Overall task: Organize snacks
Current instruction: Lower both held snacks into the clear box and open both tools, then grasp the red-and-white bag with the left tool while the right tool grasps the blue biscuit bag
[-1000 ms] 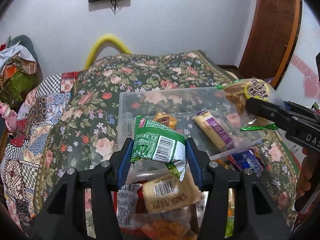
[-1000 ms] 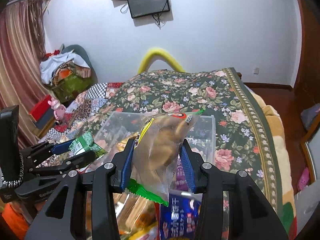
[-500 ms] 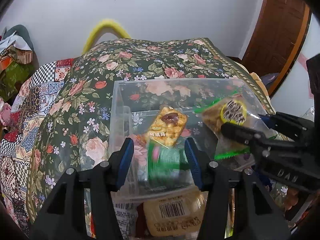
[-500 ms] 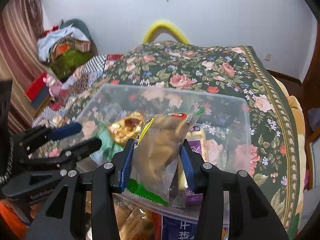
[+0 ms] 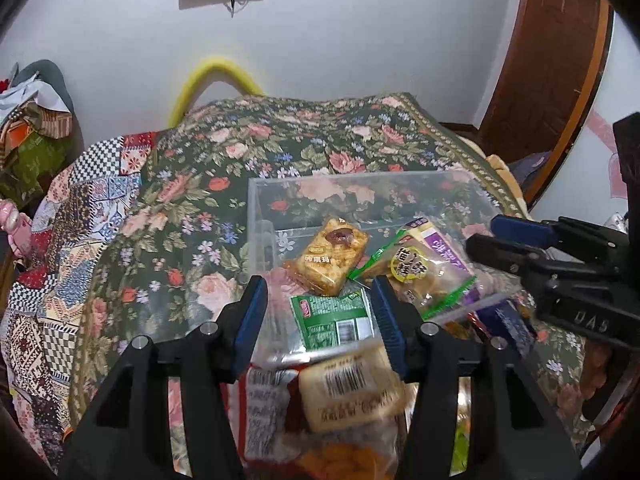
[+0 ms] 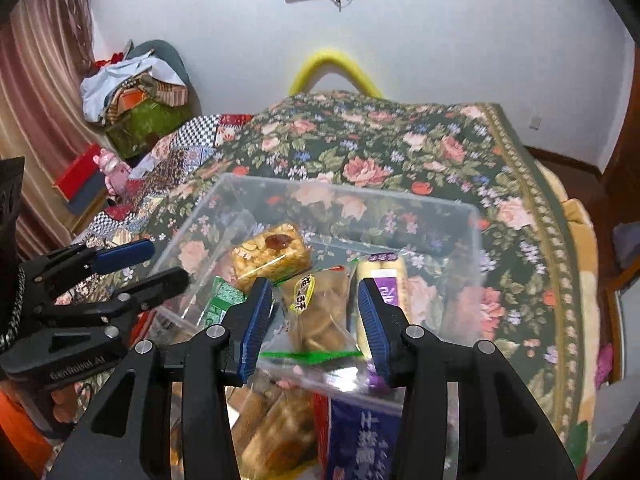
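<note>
A clear plastic bin (image 5: 256, 216) (image 6: 472, 216) sits on the floral bedspread. Inside lie a green snack packet (image 5: 334, 320) (image 6: 218, 302), an orange nut bar (image 5: 330, 256) (image 6: 272, 256), a clear bag of brown pastry with a yellow label (image 5: 424, 280) (image 6: 318, 312) and a purple-and-cream bar (image 5: 438, 244) (image 6: 384, 288). My left gripper (image 5: 318, 320) is open and empty over the green packet. My right gripper (image 6: 316, 326) is open and empty over the pastry bag; it also shows at right in the left wrist view (image 5: 486, 240).
Several more snack packets lie in a pile at the near side of the bin, among them a beige packet with a barcode (image 5: 352, 392) and a blue packet (image 6: 360, 436). A floral bedspread (image 5: 280, 152) covers the bed. A wooden door (image 5: 548, 60) stands at right.
Both grippers opened over the bin. The green packet dropped out of the left one and the pastry bag out of the right one; both now lie in the bin.
</note>
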Tool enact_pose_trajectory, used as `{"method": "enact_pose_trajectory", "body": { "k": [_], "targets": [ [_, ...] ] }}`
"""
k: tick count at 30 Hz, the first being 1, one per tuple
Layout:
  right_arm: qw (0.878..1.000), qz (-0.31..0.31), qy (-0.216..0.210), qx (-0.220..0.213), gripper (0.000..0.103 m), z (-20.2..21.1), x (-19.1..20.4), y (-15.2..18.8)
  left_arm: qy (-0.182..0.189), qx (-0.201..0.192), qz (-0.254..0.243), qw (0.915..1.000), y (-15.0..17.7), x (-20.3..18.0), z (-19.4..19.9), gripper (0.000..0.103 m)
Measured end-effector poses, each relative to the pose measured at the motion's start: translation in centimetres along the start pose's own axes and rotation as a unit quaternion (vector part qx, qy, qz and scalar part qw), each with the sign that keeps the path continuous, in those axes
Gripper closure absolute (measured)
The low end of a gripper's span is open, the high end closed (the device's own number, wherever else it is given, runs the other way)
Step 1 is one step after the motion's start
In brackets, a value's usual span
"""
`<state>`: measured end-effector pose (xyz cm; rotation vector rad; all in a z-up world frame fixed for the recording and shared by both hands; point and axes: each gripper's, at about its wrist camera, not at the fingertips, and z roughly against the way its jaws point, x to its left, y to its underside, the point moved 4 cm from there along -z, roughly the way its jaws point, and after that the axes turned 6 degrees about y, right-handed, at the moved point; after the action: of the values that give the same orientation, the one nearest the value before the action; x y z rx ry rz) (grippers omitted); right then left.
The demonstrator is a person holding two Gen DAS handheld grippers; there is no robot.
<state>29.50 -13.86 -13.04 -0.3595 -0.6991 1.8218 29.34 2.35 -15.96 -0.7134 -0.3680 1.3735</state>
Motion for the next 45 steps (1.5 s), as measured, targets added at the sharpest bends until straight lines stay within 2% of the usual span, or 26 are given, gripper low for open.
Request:
{"method": "enact_pose_trajectory", "body": {
  "k": [9,15,18,21,24,26,31,37,41,45],
  "targets": [
    [0.998,0.005,0.029,-0.046,0.056,5.8,-0.8,1.0,-0.013,-0.019,-0.009,0.9997,1.6,0.5,5.4,0.049],
    [0.998,0.006,0.044,-0.05,0.053,7.5,-1.4,2.9,-0.028,-0.007,-0.007,0.9996,4.4,1.7,6.3,0.048],
    [0.998,0.005,0.05,-0.041,0.05,7.7,-1.9,4.5,-0.037,0.01,0.002,0.9993,6.1,2.9,5.8,0.045],
    [0.998,0.0,0.056,-0.025,0.04,7.4,-2.4,6.2,-0.042,0.038,0.011,0.9983,8.1,4.2,4.7,0.045],
    [0.998,-0.004,0.065,-0.006,0.036,6.5,-2.9,7.6,-0.043,0.06,0.019,0.9971,9.7,5.0,3.6,0.044],
    [0.998,-0.012,0.062,0.011,0.033,5.7,-3.3,8.5,-0.042,0.07,0.025,0.9963,10.5,5.5,2.8,0.037],
    [0.997,-0.035,0.042,0.047,0.015,3.3,-3.6,9.7,-0.036,0.089,0.04,0.9946,11.6,6.1,0.7,0.032],
    [0.995,-0.039,0.043,0.077,0.015,1.1,-3.5,10.5,-0.028,0.102,0.045,0.9934,11.9,6.3,-1.6,0.028],
    [0.994,-0.054,0.041,0.087,0.013,0.0,-4.1,10.5,-0.038,0.104,0.039,0.993,11.7,6.5,-2.9,0.028],
    [0.993,-0.07,0.034,0.09,0.01,-0.7,-4.5,10.6,-0.023,0.105,0.058,0.9925,11.5,7.1,-3.9,0.027]
  ]
}}
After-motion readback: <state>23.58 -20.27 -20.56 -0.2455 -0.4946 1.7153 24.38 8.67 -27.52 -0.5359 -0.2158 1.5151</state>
